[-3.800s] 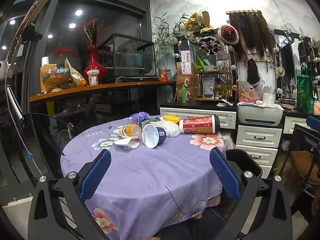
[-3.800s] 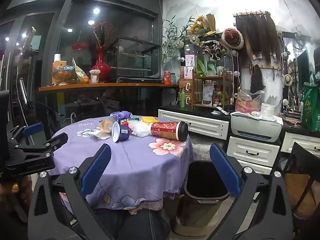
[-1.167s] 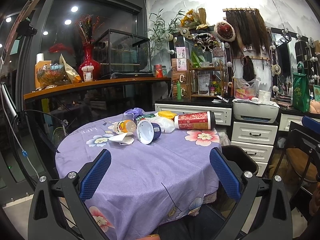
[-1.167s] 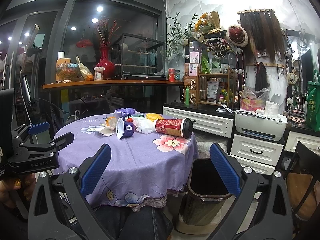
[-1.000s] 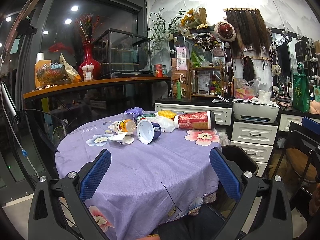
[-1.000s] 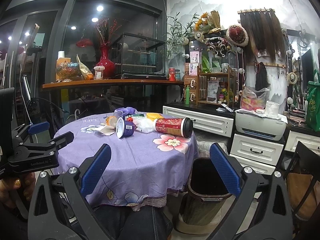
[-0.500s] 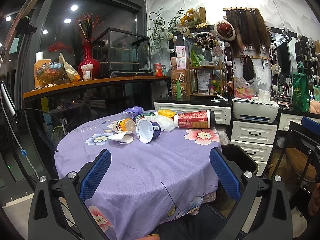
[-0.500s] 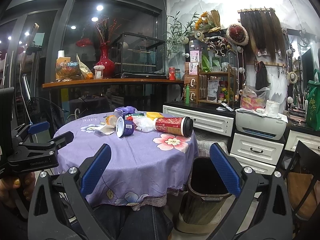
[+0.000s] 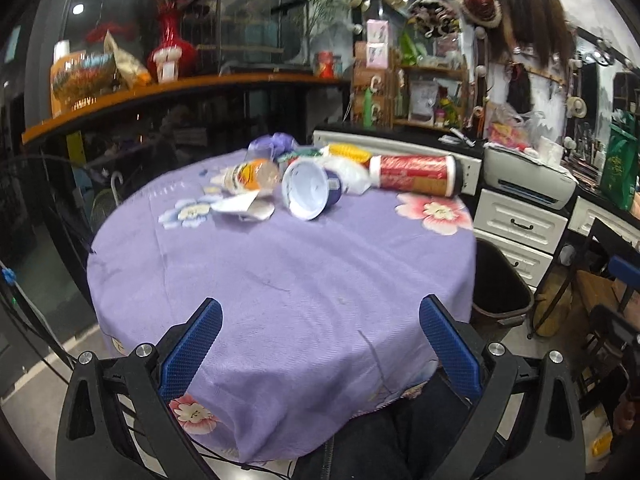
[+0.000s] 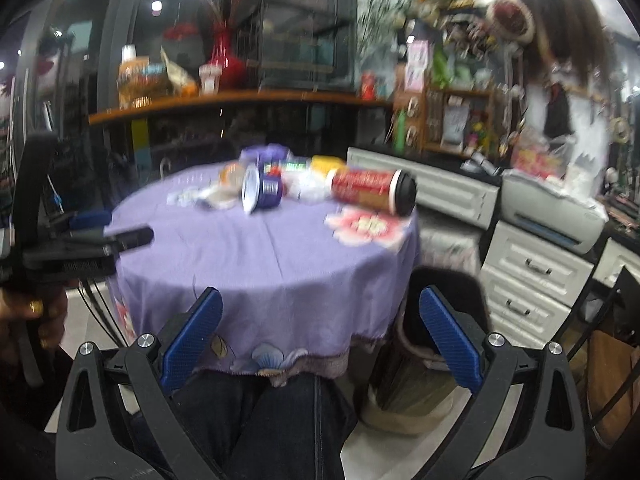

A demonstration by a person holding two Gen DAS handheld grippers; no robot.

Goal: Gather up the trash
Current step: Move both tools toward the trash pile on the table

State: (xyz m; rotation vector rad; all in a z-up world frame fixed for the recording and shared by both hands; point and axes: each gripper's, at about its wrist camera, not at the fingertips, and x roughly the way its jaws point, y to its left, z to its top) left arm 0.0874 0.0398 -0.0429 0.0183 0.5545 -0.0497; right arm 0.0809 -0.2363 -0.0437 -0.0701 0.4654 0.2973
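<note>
1. Jaws of the left gripper [image 9: 320, 348] stand wide apart and empty above the near edge of the purple table [image 9: 280, 280]; the trash, a red canister [image 9: 414, 174], blue cup [image 9: 310, 194], orange bottle [image 9: 252, 174] and torn wrapper [image 9: 244, 206], lies at the far side
2. Right gripper [image 10: 320, 334], equally spread and empty, hangs short of the table; this view is blurred, but the bin [image 10: 436, 320] probably holds nothing yet, so collecting looks unstarted

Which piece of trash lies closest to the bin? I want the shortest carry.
The red tube with the black cap, at the pile's right end, nearest the table edge above the bin.
</note>
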